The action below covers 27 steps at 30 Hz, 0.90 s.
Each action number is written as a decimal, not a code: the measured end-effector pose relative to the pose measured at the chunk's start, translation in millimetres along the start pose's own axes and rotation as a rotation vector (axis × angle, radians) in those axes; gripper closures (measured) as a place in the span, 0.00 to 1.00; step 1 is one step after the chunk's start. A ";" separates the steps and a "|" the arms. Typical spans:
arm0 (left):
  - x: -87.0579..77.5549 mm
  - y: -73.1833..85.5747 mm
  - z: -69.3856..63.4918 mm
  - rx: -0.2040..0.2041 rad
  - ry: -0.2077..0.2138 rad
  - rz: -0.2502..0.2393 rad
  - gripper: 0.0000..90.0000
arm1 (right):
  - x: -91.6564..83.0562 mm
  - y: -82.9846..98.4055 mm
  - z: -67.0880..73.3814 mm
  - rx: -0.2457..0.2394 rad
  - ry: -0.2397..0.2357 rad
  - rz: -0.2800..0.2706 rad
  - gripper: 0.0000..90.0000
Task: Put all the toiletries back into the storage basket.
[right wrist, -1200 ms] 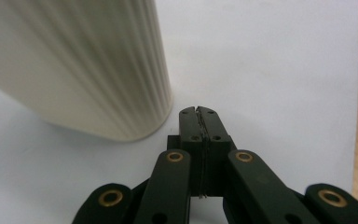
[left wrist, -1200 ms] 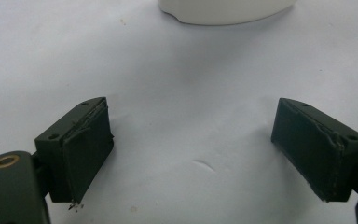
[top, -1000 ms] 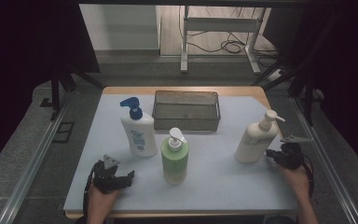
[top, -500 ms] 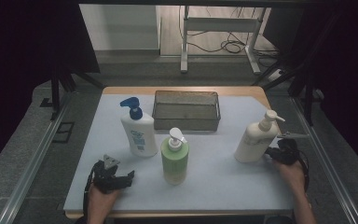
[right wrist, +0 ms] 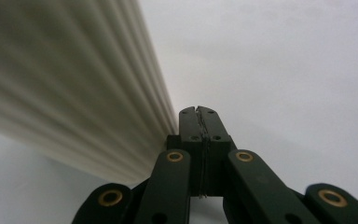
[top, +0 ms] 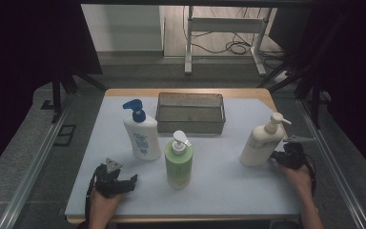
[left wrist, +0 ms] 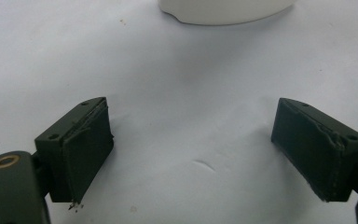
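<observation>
Cream bottle (top: 261,144) stands just beside the right gripper (top: 282,156), touching or nearly touching its tip; in the right gripper view its ribbed-looking side (right wrist: 74,88) runs along the left of the jaws, which are pressed together with nothing between them. Left gripper (top: 124,183) rests low on the mat (top: 228,191), fingers (left wrist: 81,149) spread wide, empty, with a white bottle base (left wrist: 223,9) ahead of them. Likely step: right gripper about to take or nudge the cream bottle. To do it well, back off a little, open the jaws wider than the body, come in level around the widest lower part, not the pump neck, then squeeze gently so the bottle doesn't tip or slide. Green bottle (top: 179,162) and blue-pump bottle (top: 141,133) sit nearer the left fingers; mesh basket (top: 190,113) is beyond all the fingers, well apart. Hard to tell: whether the closed tip actually contacts the bottle; the bottle side is motion-blurred in the right gripper view; the white base is cut off at the frame top, probably the blue-pump bottle, not certain.
</observation>
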<state>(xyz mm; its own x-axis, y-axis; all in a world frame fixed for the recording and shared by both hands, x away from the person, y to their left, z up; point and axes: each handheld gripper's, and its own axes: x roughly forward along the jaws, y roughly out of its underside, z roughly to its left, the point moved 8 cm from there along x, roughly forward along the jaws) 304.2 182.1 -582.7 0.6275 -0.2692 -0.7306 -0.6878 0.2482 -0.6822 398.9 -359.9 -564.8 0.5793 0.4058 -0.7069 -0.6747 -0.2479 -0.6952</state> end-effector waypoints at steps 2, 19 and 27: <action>0.0 0.0 0.0 0.000 0.000 0.000 0.13 | -0.6 1.1 1.7 0.001 -0.008 -0.001 1.00; 0.0 -0.1 0.0 0.000 0.000 0.001 0.13 | -2.8 3.8 21.6 -0.056 -0.038 0.014 0.99; 0.0 -0.1 0.0 0.000 0.000 0.001 0.13 | -4.7 6.3 28.8 -0.079 -0.050 0.017 0.99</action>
<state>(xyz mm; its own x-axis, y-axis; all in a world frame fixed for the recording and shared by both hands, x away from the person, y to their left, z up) 304.2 182.1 -582.6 0.6268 -0.2690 -0.7313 -0.6883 0.2487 -0.6815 378.8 -338.1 -562.2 0.5433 0.4437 -0.7127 -0.6451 -0.3227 -0.6926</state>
